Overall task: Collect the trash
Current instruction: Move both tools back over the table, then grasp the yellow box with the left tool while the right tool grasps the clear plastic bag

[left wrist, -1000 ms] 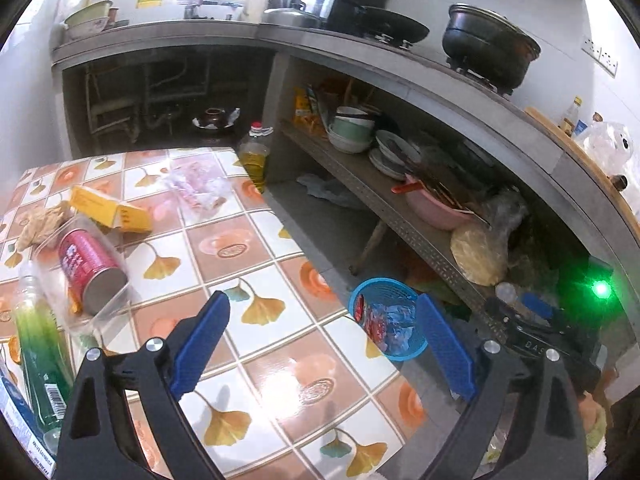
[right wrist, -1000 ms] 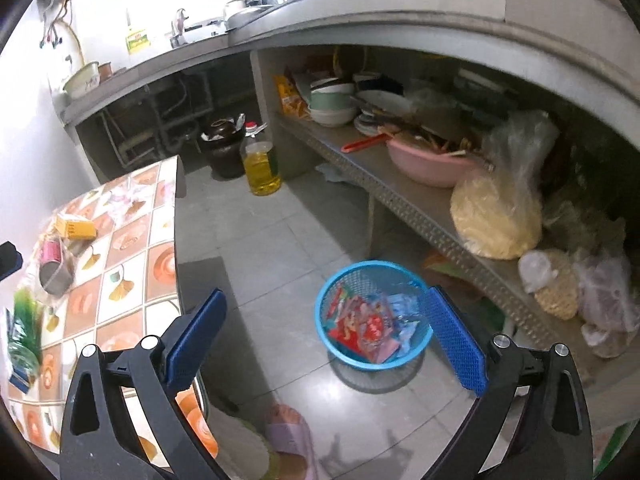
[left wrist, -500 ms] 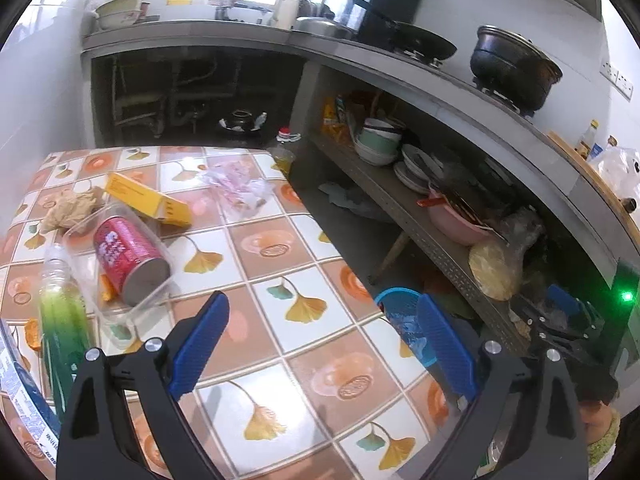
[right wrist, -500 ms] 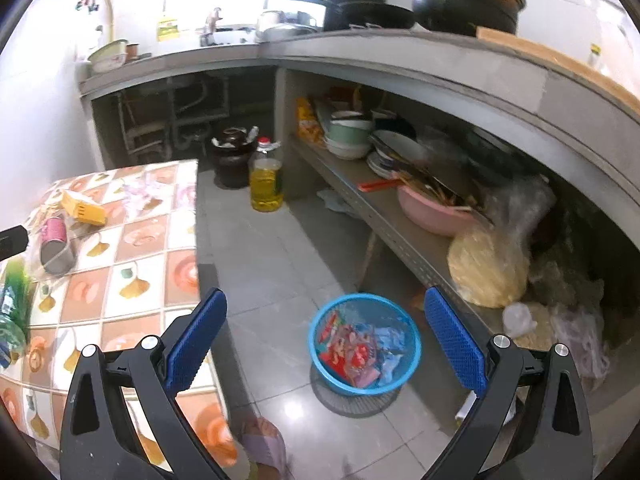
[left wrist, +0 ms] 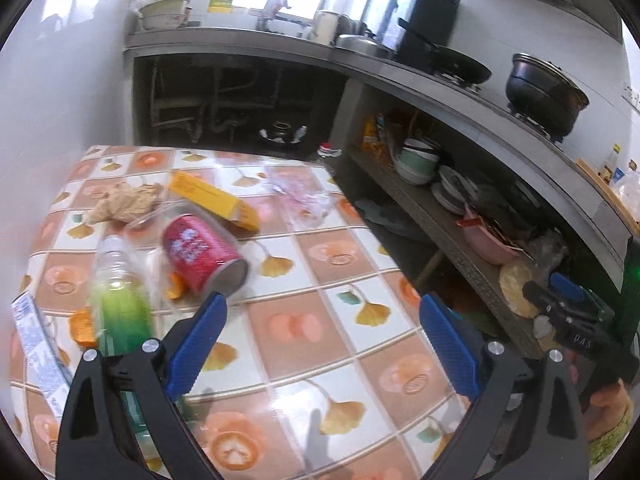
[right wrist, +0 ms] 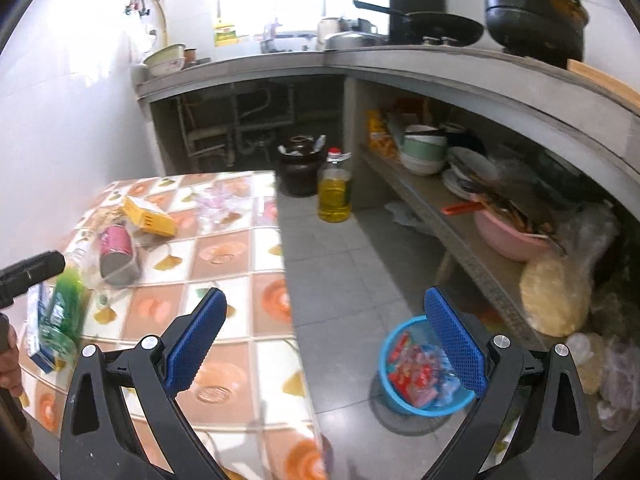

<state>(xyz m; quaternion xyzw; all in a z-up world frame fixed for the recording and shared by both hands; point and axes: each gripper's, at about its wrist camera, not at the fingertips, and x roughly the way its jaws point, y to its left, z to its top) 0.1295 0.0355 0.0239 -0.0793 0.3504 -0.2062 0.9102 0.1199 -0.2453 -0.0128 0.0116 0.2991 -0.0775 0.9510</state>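
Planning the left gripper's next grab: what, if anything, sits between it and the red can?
Nothing visible does. The left gripper is open over bare tablecloth, and the red can lies just ahead beside its left finger, flanked by the green bottle.

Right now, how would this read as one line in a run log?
left gripper: open, empty, over table | right gripper: open, empty | red can: on table | blue basket: holds wrappers

Litter covers a tiled table point(left wrist: 320, 280): a red can point(left wrist: 202, 254) on its side inside clear wrapping, a yellow carton point(left wrist: 214, 200) lying flat, a crumpled brown wad point(left wrist: 126, 202) toward the far left corner, a green bottle point(left wrist: 120, 304) near the left edge. On the floor, a blue basket point(right wrist: 420, 368) holds wrappers.
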